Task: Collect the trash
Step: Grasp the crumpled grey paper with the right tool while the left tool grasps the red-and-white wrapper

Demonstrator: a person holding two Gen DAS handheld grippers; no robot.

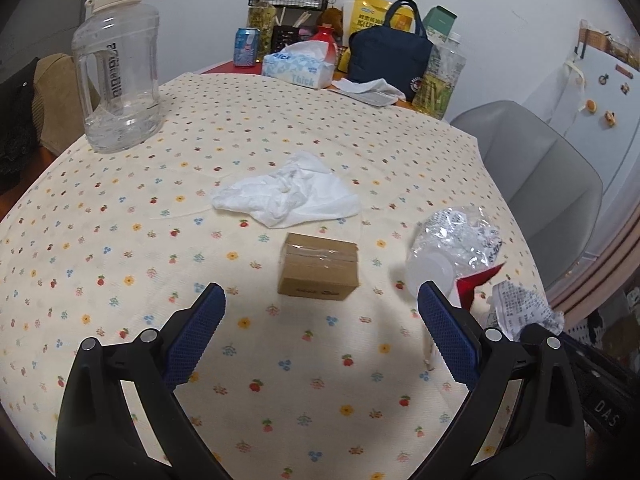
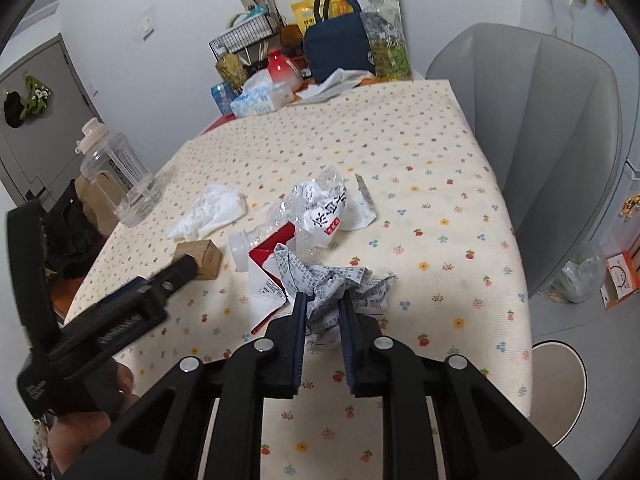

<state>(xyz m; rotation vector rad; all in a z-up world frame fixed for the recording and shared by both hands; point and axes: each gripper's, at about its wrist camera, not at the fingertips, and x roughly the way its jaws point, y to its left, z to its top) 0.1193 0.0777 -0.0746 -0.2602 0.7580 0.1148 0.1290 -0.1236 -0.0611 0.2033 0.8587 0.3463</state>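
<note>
Jug: clear, looks empty, on the desk's far left.
Tissue box: one tissue sticking out; reads "Thick".
Left gripper: fingers spread wide, holding nothing; box just ahead between them, tissue beyond.
Right gripper: fingers pinching crumpled printed paper at the near end of the trash pile.
Plastic bottle: crushed, just behind paper, label unreadable.

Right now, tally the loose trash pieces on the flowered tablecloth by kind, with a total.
Paper or tissue: 2, the white crumpled tissue and the crumpled printed paper pinched in the right gripper.
Cardboard: 1, the small brown box.
Plastic: 1, the crushed clear plastic bottle.
Red and white wrapper: 1.
Total: 5.
</note>
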